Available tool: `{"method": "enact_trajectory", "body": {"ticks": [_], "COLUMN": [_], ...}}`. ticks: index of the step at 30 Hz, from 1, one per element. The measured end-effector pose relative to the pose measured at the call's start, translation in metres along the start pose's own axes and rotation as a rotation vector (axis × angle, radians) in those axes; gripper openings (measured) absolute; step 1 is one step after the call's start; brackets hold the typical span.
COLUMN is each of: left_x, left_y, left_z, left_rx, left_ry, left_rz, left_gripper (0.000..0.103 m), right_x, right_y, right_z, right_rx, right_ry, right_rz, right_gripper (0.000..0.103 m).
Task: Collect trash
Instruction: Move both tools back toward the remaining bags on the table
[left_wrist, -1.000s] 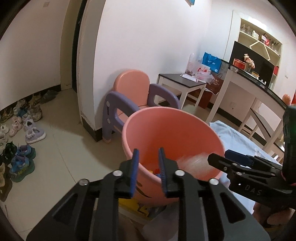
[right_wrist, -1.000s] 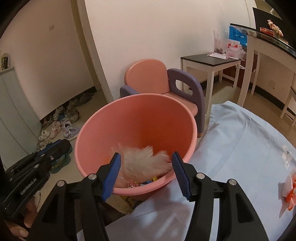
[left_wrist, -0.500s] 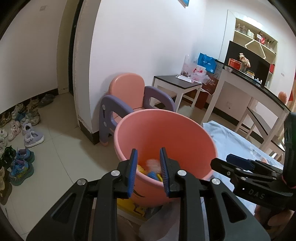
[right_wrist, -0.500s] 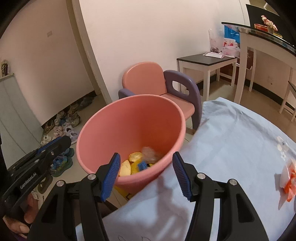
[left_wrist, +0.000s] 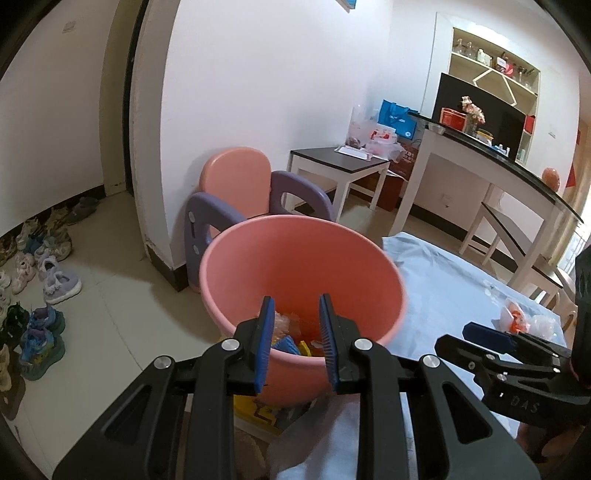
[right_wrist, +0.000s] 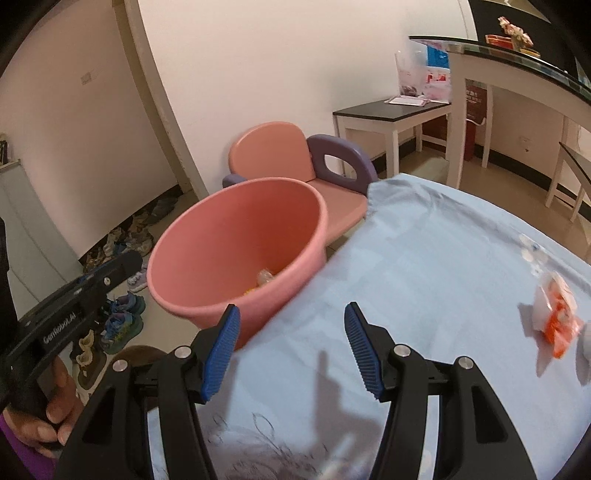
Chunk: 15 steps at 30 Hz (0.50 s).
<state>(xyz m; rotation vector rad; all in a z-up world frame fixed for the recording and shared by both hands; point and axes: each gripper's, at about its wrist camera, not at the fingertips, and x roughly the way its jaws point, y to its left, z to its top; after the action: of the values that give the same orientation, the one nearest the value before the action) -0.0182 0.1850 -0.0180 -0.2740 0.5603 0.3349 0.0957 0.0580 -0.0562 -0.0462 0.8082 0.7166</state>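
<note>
Shoes (left_wrist: 44, 280) line the floor at far left, beside a white wall corner. A pink-and-purple child's chair (left_wrist: 243, 192) stands against that wall, and just in front of it sits the pink bucket (left_wrist: 295, 266), its rim close against the edge of the tabletop (right_wrist: 424, 266), which is draped in a pale blue cloth. Bits of trash (left_wrist: 291, 336) lie in the bucket's bottom: yellow, blue and clear scraps, too jumbled to name. The left hand-held gripper (left_wrist: 295, 343) hovers over the bucket's near rim with its blue pads a narrow gap apart, nothing between them. The right hand-held gripper (right_wrist: 291, 347) hangs above the cloth just right of the bucket, pads spread wide and empty. Farther right on the cloth, well apart from both grippers, lies a crumpled orange-and-white wrapper (right_wrist: 557, 317), with a small clear scrap (right_wrist: 532, 254) near it toward the far edge. Behind stand a small dark-topped side table (left_wrist: 340, 162) and a long white counter.
</note>
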Motion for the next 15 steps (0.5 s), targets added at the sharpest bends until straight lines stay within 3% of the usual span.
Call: {"method": "enact_trajectory", "body": {"ticks": [7, 15], "left_x": [0.001, -0.002], "left_y": [-0.007, -0.033], "left_z": [-0.005, -0.013], "left_rx": [-0.065, 0.006], "left_ry": [0.045, 0.055], "left_rz": [-0.082, -0.103], "left_gripper": [0.025, 0.025], "right_x": [-0.022, -0.049], "right_y": [-0.02, -0.041], "right_z": [-0.018, -0.04], "right_rx": [0.056, 0.078], "right_ry": [-0.004, -0.027], "right_rz": [-0.018, -0.078], "right_gripper": [0.058, 0.058]}}
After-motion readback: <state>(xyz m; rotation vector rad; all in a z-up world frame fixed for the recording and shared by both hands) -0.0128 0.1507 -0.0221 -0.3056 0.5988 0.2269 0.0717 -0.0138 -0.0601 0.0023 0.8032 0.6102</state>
